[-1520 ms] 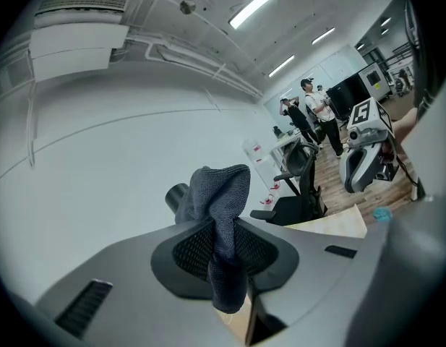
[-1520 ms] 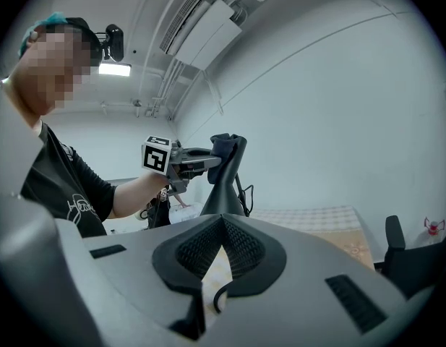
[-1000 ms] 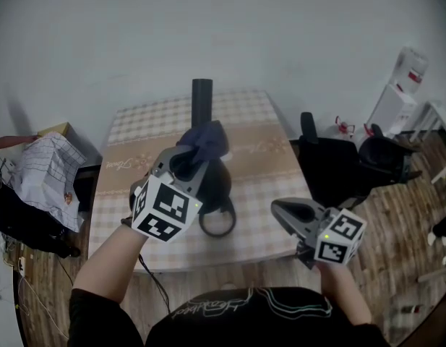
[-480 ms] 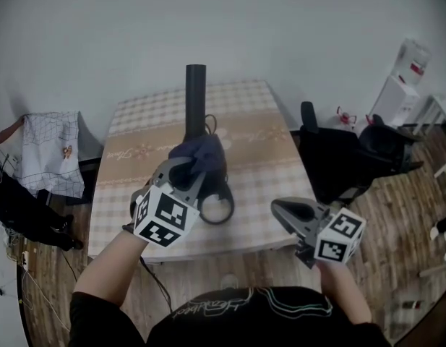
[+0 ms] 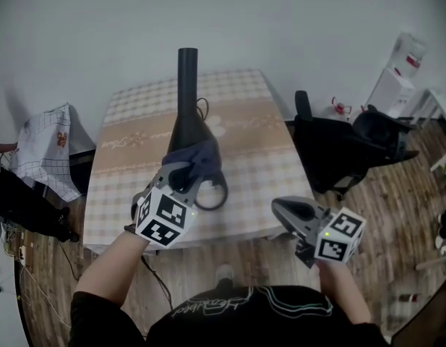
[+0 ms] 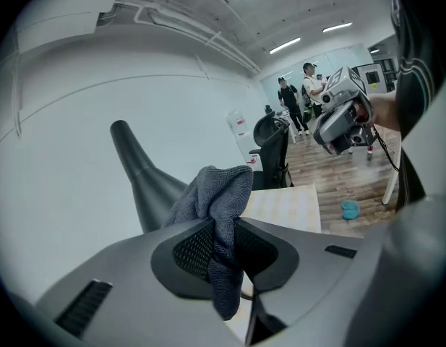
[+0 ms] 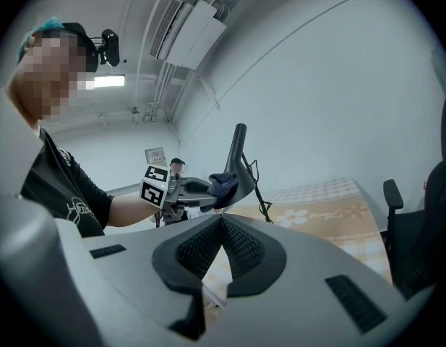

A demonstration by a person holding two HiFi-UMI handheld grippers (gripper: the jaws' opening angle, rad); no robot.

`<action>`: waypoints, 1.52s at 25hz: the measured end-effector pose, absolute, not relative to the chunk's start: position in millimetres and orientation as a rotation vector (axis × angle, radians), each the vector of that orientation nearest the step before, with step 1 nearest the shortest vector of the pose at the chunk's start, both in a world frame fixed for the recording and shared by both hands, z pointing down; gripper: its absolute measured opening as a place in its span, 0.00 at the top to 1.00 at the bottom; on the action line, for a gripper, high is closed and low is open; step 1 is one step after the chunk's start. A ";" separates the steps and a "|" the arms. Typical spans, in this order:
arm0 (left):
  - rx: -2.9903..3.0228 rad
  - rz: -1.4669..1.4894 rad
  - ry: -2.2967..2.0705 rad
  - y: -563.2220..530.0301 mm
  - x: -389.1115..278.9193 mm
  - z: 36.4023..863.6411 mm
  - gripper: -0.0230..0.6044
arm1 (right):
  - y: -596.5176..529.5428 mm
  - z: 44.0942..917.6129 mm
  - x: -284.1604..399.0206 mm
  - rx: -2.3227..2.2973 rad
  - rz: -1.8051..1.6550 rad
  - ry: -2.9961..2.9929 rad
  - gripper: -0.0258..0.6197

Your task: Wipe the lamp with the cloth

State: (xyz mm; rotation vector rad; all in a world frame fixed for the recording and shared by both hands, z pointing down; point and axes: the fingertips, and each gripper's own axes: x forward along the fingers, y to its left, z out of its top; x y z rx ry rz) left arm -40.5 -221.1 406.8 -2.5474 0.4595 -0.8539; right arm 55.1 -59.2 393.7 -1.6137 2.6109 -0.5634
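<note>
A black lamp point(image 5: 188, 114) stands on the checked table point(image 5: 259, 147), with a narrow tube on top that widens into a cone. My left gripper point(image 5: 183, 173) is shut on a dark blue cloth point(image 5: 199, 156), which lies against the lower part of the cone. In the left gripper view the cloth point(image 6: 217, 201) is bunched between the jaws, with the lamp point(image 6: 139, 168) just behind it. My right gripper point(image 5: 286, 211) hangs shut and holds nothing, near the table's front right corner. The right gripper view shows the lamp point(image 7: 239, 154), the cloth point(image 7: 223, 181) and my left gripper point(image 7: 185, 188) from the side.
A black ring point(image 5: 212, 194) and a thin cable point(image 5: 202, 109) belong to the lamp. Black office chairs point(image 5: 338, 150) stand to the right of the table. A white water dispenser point(image 5: 396, 85) is at the far right, and a checked cloth heap point(image 5: 49, 150) lies at the left.
My left gripper has slid the cloth down the lamp, from near the tube to the lower cone. More of the lamp shows above it. The right gripper has stayed put.
</note>
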 end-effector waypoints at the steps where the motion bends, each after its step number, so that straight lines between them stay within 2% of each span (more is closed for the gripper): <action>1: -2.551 -0.864 0.455 -218.5 -41.7 411.0 0.86 | -56.6 394.6 53.9 -1.614 -0.568 2.610 0.94; 19: -2.728 -0.916 0.409 -137.6 -75.0 440.5 0.86 | -10.4 400.2 26.8 -1.537 -0.566 2.659 0.94; 29: -3.049 -0.739 0.454 -80.2 -112.7 403.3 0.86 | 12.8 390.5 4.7 -1.426 -0.508 2.694 0.94; 38: -3.104 -0.500 0.559 -99.3 -143.4 354.8 0.86 | 11.9 388.1 -2.1 -1.444 -0.502 2.727 0.94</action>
